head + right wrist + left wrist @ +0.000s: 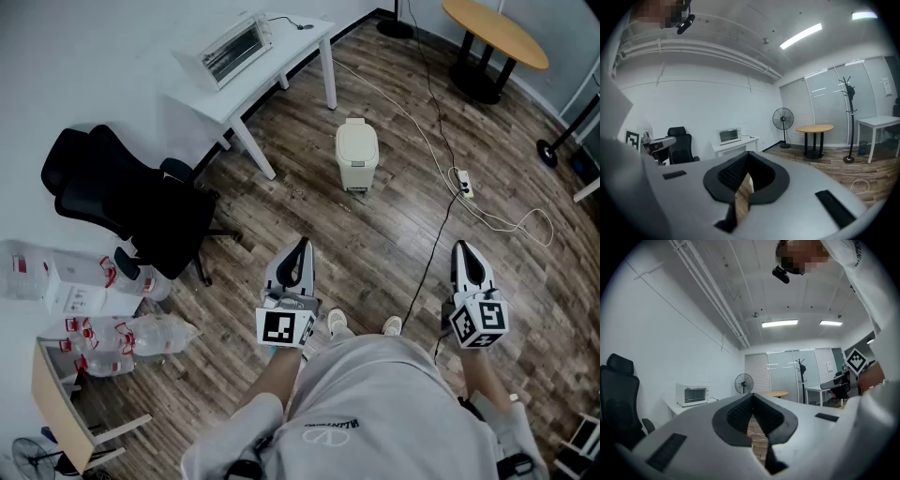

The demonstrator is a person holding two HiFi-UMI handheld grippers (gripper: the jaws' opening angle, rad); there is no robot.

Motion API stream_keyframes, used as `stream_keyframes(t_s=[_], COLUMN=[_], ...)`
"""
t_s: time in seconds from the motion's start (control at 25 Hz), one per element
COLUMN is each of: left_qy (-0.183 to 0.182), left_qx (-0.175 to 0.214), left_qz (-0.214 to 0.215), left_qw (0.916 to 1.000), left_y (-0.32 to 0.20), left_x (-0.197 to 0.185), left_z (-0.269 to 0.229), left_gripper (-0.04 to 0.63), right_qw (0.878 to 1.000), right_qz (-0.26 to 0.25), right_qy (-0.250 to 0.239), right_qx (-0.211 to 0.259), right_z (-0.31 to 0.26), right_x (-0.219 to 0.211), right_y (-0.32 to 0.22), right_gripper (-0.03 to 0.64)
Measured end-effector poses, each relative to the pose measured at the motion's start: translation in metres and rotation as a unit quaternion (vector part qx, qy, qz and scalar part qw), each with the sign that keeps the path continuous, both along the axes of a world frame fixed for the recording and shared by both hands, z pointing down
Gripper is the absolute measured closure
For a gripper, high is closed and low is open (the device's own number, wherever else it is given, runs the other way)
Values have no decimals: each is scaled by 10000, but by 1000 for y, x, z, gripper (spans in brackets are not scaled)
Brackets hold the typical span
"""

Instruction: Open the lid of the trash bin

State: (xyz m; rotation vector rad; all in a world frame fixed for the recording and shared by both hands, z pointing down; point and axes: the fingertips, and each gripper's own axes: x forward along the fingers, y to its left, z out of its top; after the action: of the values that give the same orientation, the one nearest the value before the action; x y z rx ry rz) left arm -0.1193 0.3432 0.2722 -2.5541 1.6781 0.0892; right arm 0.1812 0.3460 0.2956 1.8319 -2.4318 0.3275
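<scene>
Head view: trash bin [357, 155], cream, upright on wood floor [375, 253], lid down flat on the body. Stands just beside the front leg of a white table [291, 47], well ahead of both claws and touched by neither.

Left claw [300, 246]: held low in front of the person, tip toward the bin, marker cube at its rear. Left gripper view: left claw [752, 397] with pads meeting at the tip, only a slim slit below showing floor, nothing held.

Right claw [462, 248]: level with the left, off to the right of the bin's line. Right gripper view: right claw [748, 154] likewise drawn together at the tip, a narrow sliver of floor behind, nothing gripped.

Other items, head view:
- toaster oven [234, 45], white, on the white table.
- office chair [122, 202], black, left of the bin.
- round wooden table [494, 31], far right corner.
- power strip [464, 183] with white cable trailing across the floor, right of the bin.
- plastic bottles [141, 333], lying on the floor at lower left.
- shoes [336, 322], light, between the claws.

Left gripper view also: standing fan [743, 383], coat stand [801, 366].
</scene>
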Motion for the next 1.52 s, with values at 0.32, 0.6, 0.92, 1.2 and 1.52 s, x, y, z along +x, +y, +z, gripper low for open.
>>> stream_keyframes(t_s=[0.32,0.6,0.92,1.2,1.52], left_qy=[72,285,302,266,188], left_qx=[0,-89,-202,-349,-399], left_qz=[138,390,630,711,640], left_qw=[9999,9988,9974,9965,9970], left_y=[-7,-17,-27,-53,-120], left_x=[-10,-24,-39,-21,14], left_z=[2,7,21,30,29], left_gripper=[597,597,597,597,597], right_qw=[9999,10000,9998,9998,9994], right_qz=[-62,-17,85,94,-226], right_qy=[104,46,156,32,-130], right_qx=[9,-22,-116,-145,-237], right_z=[-2,-4,10,16,24], right_x=[-25,-55,-80,-72,-57], right_y=[-7,-10,-8,-38,-115], right_gripper=[601,600,600,600,600])
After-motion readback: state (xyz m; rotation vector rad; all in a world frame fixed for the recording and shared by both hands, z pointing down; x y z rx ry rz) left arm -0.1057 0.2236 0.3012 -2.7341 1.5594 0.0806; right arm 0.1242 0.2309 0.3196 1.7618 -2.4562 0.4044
